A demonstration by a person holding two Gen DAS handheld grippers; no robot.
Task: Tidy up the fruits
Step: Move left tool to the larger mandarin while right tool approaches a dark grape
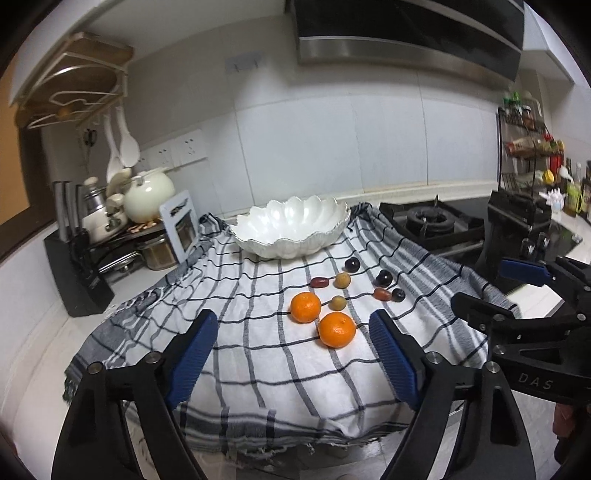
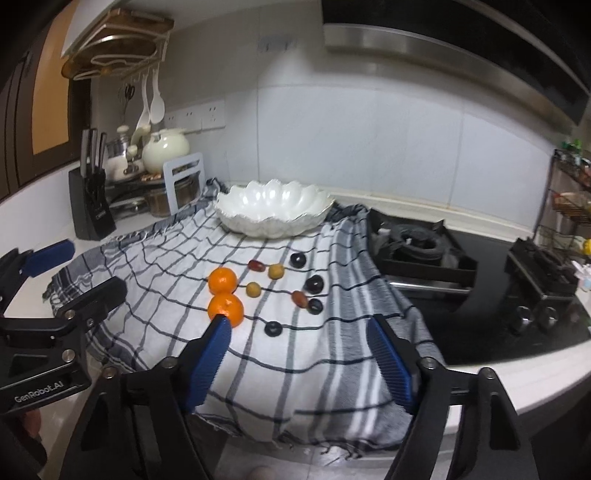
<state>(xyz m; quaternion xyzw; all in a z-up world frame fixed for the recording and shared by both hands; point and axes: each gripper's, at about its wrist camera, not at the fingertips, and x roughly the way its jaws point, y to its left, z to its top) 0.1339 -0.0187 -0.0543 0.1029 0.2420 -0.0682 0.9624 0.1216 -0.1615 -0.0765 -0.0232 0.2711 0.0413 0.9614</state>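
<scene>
Two oranges (image 1: 305,307) (image 1: 337,329) lie on a checked cloth (image 1: 258,350), with two tan round fruits (image 1: 342,280), two red dates (image 1: 319,282) and several dark plums (image 1: 384,277) around them. A white scalloped bowl (image 1: 288,247) stands empty at the cloth's far end. My left gripper (image 1: 292,318) hovers open over the near part of the cloth, short of the oranges. My right gripper (image 2: 298,325) is open too, above the cloth with nothing between its pads; its left pad overlaps the near orange (image 2: 225,305) in the picture. Each gripper shows at the edge of the other's view (image 1: 487,284) (image 2: 83,271).
A gas stove (image 2: 413,243) sits right of the cloth, with a spice rack (image 1: 532,147) beyond it. To the left are a black knife block (image 2: 88,206), a cream pot (image 1: 147,195) and jars. A range hood (image 1: 406,33) hangs overhead.
</scene>
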